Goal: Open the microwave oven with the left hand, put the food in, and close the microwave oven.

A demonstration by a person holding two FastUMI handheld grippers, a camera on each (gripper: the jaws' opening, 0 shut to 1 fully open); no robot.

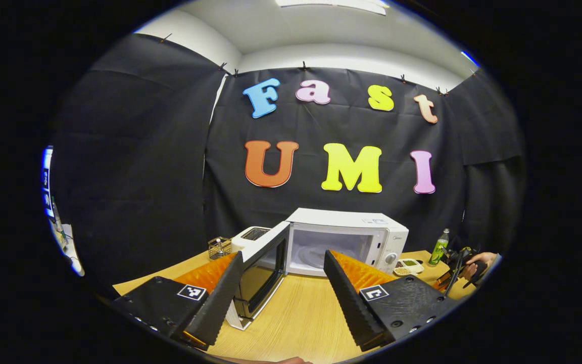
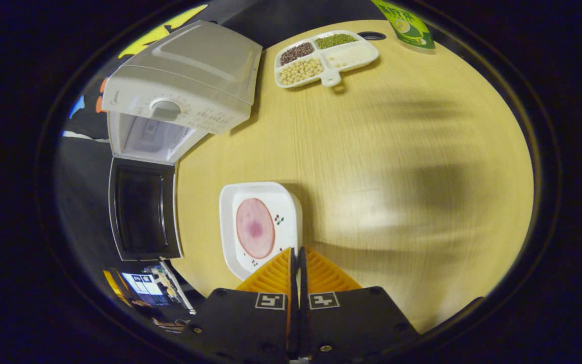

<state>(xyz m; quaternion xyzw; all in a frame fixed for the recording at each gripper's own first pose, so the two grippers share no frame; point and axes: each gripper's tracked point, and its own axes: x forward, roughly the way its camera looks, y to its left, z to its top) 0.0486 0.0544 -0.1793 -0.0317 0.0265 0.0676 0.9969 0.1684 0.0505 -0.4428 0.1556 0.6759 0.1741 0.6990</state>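
I can read no text. The microwave (image 1: 347,237) carries a small brand mark, its dial (image 2: 165,108) panel fine print, the bottle (image 1: 439,247) a label; all too small.

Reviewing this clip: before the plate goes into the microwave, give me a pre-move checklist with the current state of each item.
1. Microwave door swung open: ok.
2. Microwave cavity free of obstructions: ok, the turntable looks bare.
3. Left gripper open, clear of the door: ok.
4. Right gripper clamped on the plate rim: cannot tell; the fingers are together at its edge.
5. Ham slice centred on the plate: ok.
6. Table path from plate to microwave unobstructed: ok.
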